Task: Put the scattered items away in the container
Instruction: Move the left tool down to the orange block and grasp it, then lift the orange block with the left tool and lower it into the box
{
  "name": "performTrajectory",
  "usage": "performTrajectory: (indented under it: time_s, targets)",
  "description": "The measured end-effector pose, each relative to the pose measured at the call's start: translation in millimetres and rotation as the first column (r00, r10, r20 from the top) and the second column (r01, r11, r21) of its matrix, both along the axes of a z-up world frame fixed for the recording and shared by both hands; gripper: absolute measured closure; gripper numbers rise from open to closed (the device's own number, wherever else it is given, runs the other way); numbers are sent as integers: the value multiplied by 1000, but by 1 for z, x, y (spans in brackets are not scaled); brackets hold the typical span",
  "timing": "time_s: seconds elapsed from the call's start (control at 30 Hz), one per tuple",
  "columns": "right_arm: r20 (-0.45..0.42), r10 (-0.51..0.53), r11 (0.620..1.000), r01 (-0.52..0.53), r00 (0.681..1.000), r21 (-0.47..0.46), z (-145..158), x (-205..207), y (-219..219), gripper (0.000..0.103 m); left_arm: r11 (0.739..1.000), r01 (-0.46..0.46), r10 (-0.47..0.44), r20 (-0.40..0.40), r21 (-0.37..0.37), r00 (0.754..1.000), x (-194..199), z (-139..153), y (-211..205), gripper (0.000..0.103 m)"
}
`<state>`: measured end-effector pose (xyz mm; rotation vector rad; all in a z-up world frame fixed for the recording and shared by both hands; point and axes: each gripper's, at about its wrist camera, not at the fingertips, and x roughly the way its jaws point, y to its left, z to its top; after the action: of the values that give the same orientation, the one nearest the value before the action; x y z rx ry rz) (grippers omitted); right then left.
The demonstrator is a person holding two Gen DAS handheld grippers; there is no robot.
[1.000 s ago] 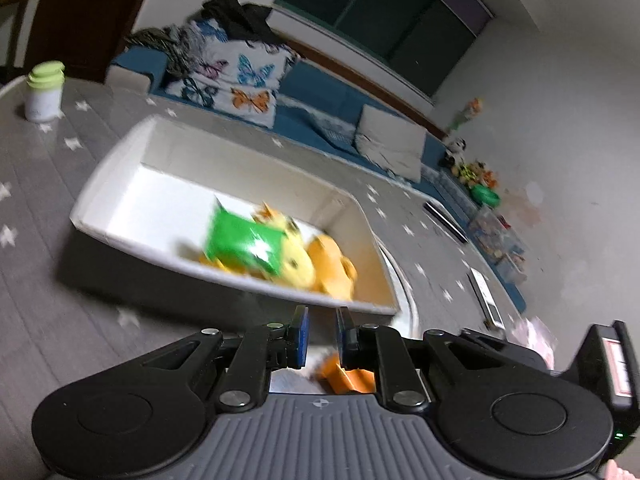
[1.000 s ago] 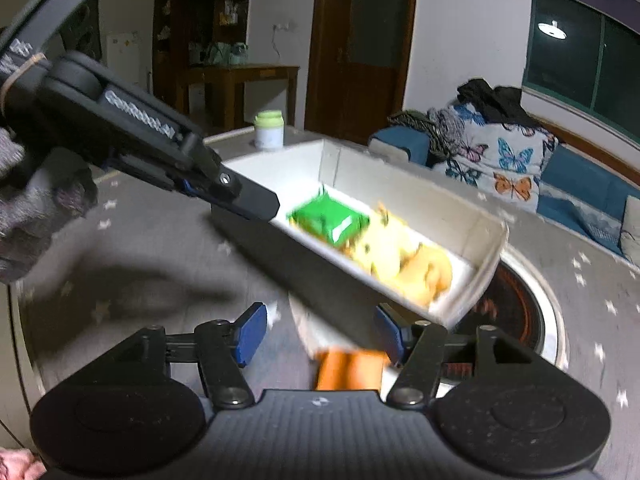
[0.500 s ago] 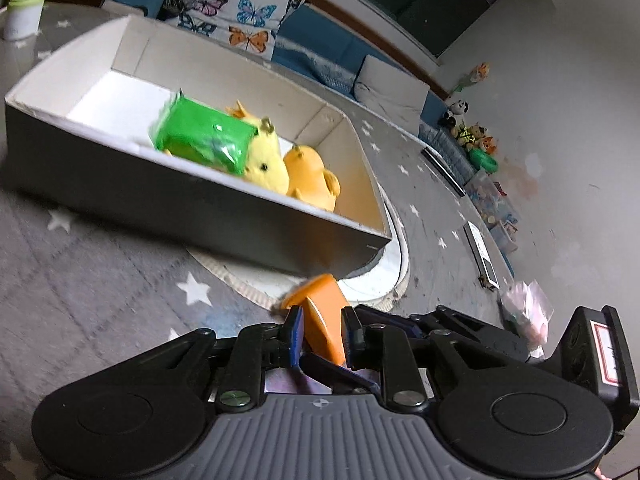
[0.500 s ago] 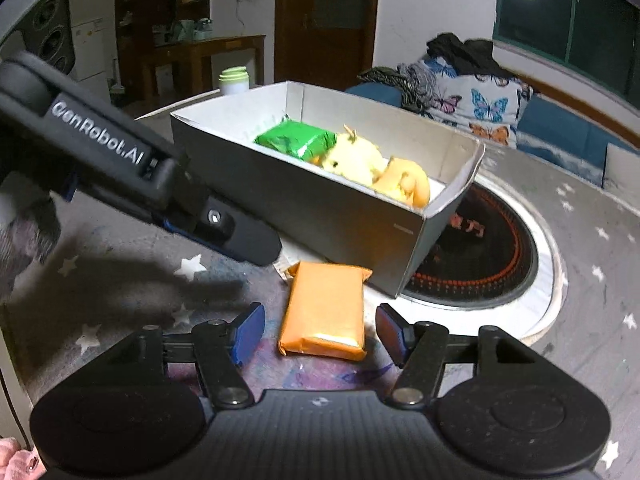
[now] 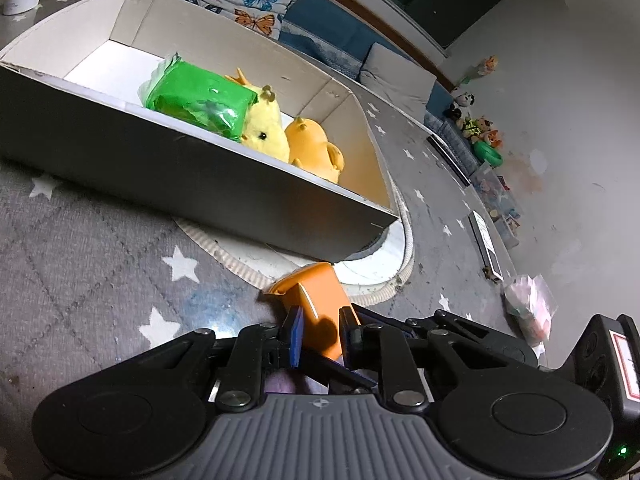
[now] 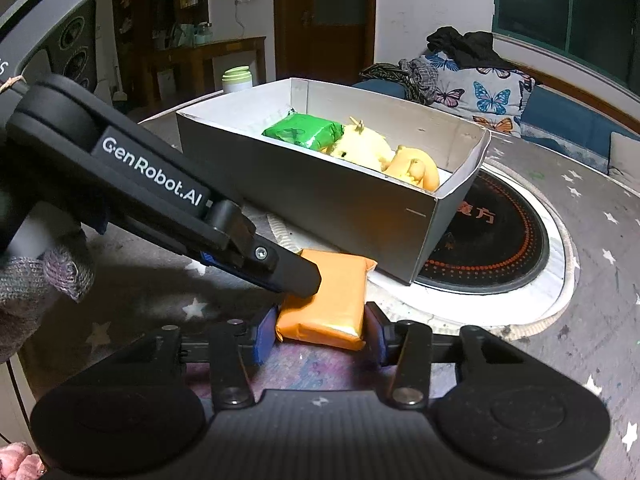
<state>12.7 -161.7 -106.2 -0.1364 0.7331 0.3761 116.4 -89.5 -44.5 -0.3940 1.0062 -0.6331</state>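
Note:
An orange packet lies on the grey star-patterned tablecloth just in front of a grey box with a white inside. The box holds a green packet, a yellow plush chick and an orange plush. My right gripper has its blue pads on both sides of the orange packet, closed on it. My left gripper is nearly shut; its tip rests on the packet's top left, as the right wrist view shows. The packet also shows in the left wrist view.
The box sits partly on a round black hotplate with a white ring. A white jar with a green lid stands behind the box. A pink plastic bag and a remote lie near the table's far edge.
The box came down from a tilted, raised pose onto the table. My right gripper moved forward and closed its pads on the orange packet. My left gripper dropped onto the packet.

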Motion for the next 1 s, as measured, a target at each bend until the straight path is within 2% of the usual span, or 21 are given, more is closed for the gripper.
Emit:
performTrajectory:
  time_s: [0.2, 0.43, 0.7, 1.0]
  targets:
    - [30, -1, 1000, 0, 1000, 18, 12, -13, -1, 57, 1000, 6, -6, 36, -14, 999, -12, 15, 5, 83]
    - [126, 3, 1000, -7, 992, 29, 45, -18, 0, 57, 999, 7, -2, 144, -31, 990, -8, 53, 4, 83]
    - [189, -28, 998, 17, 981, 58, 72, 20, -5, 58, 999, -16, 21, 194, -28, 981, 36, 72, -3, 83]
    - [163, -64, 995, 50, 985, 87, 67, 68, -6, 58, 999, -38, 39, 169, -11, 985, 78, 63, -5, 83]
